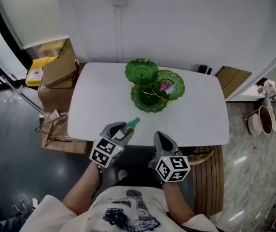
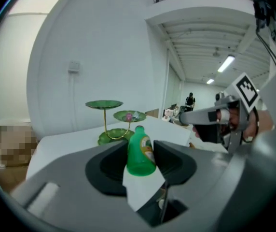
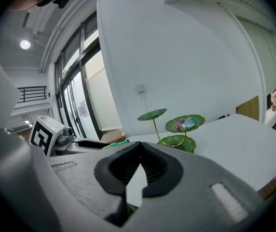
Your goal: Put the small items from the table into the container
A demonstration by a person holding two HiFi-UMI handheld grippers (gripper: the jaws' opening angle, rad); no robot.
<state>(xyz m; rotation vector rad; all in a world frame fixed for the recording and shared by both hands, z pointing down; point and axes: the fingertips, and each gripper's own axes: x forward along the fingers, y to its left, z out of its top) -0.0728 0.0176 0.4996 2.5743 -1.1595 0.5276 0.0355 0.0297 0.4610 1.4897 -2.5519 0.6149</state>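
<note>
Green plastic miniature bottle with a yellowish label (image 2: pixel 140 152) sits clamped between the jaws of the left gripper (image 1: pixel 127 128), in front of the green three-tier leaf-dish stand on a gold stem (image 1: pixel 150 104), to its near left. The right gripper (image 1: pixel 158 137) has its jaws pressed together on nothing, near right of the stand. Small pink and blue items (image 1: pixel 166 86) lie in the stand's right-hand dish, on the rounded white table (image 1: pixel 196 115)

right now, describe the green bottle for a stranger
Find the white rounded table, then the left gripper at its near edge. The small green plastic bottle sits clamped in its jaws; the other small items lie in the green leaf-shaped stand.
</note>
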